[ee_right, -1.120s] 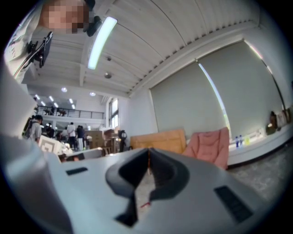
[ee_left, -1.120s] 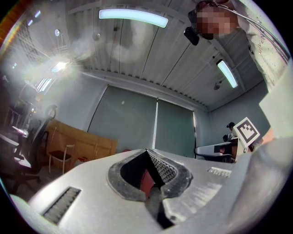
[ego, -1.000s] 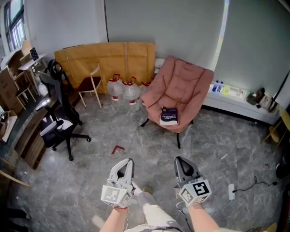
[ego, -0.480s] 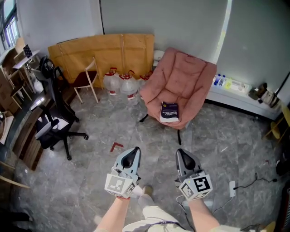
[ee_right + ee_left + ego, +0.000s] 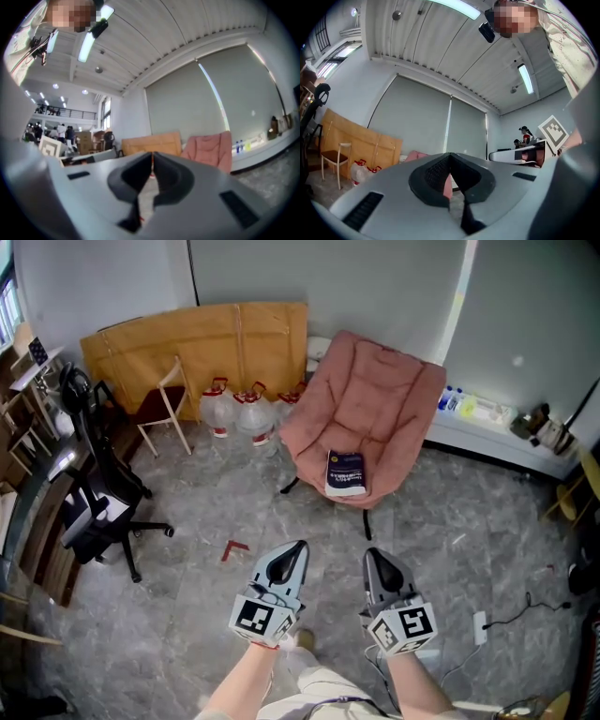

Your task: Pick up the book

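A dark blue book (image 5: 346, 472) lies on the seat of a pink armchair (image 5: 366, 418) in the head view, straight ahead across the grey floor. My left gripper (image 5: 298, 546) and right gripper (image 5: 372, 555) are held side by side low in that view, both pointing toward the chair and still well short of it. Each has its jaws shut with nothing between them. The armchair (image 5: 211, 150) shows beyond the right gripper (image 5: 152, 154) in its own view. In the left gripper view a strip of pink shows past the shut left gripper (image 5: 450, 155).
A wooden chair (image 5: 161, 407), big cardboard sheets (image 5: 202, 343) and water jugs (image 5: 242, 411) stand at the back left. A black office chair (image 5: 94, 512) and desks are at the left. A low white ledge (image 5: 506, 442) with bottles runs along the right wall. A power strip (image 5: 481, 624) lies on the floor.
Both grippers have moved forward toward the armchair, which now sits closer and nearer the middle of the head view. The left gripper swung rightward. Jaws stayed shut.
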A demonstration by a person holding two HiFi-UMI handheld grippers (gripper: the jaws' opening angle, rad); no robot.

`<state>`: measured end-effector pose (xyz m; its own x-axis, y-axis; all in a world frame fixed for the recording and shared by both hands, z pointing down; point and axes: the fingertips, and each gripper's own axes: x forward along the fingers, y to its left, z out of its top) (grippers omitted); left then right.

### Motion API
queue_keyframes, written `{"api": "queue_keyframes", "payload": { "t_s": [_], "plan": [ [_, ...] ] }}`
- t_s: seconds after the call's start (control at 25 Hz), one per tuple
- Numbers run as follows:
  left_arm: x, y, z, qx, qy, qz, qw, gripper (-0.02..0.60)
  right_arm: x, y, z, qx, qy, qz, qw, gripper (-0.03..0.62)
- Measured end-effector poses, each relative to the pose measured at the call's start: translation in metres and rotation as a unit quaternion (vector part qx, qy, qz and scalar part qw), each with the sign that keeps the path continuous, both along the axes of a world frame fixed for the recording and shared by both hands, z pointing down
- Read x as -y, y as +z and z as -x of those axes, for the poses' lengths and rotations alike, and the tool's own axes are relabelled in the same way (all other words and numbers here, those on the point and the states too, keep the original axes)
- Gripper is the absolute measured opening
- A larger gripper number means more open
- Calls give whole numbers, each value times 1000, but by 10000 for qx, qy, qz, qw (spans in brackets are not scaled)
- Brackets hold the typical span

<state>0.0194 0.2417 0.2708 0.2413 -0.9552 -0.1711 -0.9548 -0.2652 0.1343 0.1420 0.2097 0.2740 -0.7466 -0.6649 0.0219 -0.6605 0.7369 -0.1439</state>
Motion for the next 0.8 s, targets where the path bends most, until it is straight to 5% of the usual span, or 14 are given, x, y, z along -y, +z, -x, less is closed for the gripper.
{"api": "queue_keyframes", "payload": {
  "t_s": [0.8],
  "plan": [
    [82, 10, 36, 129, 162, 127, 9997, 8, 78, -2, 37, 45, 676, -45, 9977, 12]
  ]
}}
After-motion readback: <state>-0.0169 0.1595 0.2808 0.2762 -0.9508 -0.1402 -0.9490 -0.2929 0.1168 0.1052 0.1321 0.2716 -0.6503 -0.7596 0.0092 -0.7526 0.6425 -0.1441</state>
